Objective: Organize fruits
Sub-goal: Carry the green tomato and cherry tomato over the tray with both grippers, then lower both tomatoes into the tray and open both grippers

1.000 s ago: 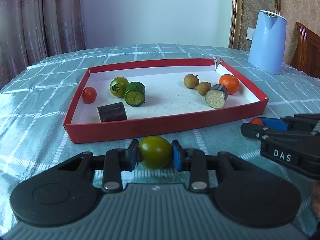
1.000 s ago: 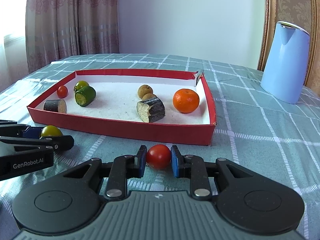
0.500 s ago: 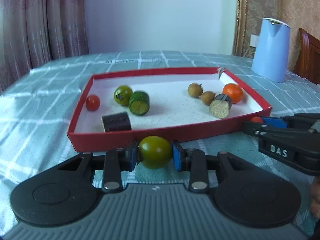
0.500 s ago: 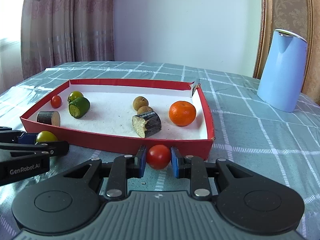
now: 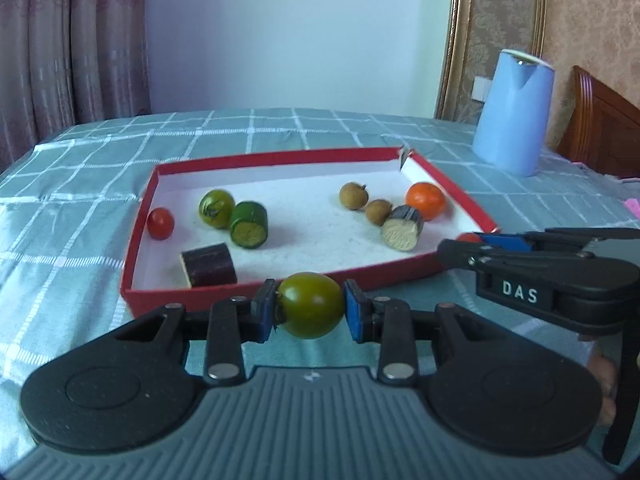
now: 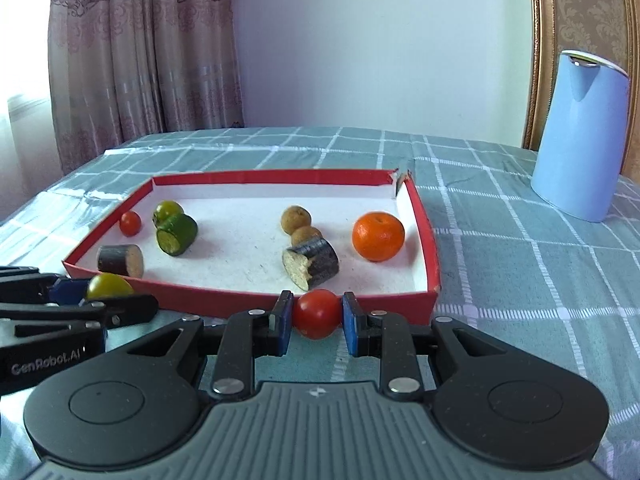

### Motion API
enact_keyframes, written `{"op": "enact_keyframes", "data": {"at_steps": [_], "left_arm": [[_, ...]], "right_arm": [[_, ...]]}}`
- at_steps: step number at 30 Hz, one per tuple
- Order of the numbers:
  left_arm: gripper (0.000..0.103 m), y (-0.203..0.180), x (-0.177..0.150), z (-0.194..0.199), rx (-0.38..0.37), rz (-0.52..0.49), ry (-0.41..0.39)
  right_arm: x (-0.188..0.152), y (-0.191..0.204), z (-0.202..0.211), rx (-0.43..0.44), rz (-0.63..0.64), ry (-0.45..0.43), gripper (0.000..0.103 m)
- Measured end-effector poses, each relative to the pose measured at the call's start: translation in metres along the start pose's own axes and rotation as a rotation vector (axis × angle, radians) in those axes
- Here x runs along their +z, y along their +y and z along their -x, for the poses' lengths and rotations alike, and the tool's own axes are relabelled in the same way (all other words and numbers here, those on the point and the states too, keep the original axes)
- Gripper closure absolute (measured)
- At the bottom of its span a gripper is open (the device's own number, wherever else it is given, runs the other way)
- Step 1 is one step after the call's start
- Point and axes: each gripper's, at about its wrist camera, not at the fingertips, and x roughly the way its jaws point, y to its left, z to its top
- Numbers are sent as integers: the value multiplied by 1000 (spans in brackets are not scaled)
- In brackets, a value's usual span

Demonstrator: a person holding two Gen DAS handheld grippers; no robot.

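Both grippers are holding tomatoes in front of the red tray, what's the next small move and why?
Probably carry the left gripper forward over the red tray's near wall. Its jaws clamp a green tomato just short of that wall, and another green tomato already lies in the tray's left half beside a red cherry tomato.

Right hand-held gripper (image 6: pixel 316 322) clamps a red cherry tomato (image 6: pixel 317 319) just before the near wall of the red tray (image 6: pixel 430 240). Left of that tray's near wall, left hand-held gripper (image 6: pixel 86 300) pinches a green tomato (image 6: pixel 109 286). Inside the tray: orange (image 6: pixel 378 235) near its right wall.
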Motion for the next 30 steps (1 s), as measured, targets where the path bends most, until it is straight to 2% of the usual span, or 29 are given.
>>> {"op": "enact_keyframes", "data": {"at_steps": [3,6,11,16,20,26,30], "left_arm": [[71,-1,6,-4,27,-7,-20],[71,5,14,-16,29,19,-5],[71,13,24,-29,73,25,-9],[72,19,28,-43,83,41,23],[71,24,30,-56,111,50,49],[71,32,35,-66,158,63,43],[62,35,36,-69,177,71,39]], "right_arm": [[10,5,1,0,10,-25,78],[21,13,-6,-12,46,-33,78],[31,28,-26,-5,85,-4,78],[34,41,-45,10,128,37,78],[35,43,-58,3,128,50,78],[39,48,-73,-13,142,65,78],[39,49,-83,-22,149,69,79]]}}
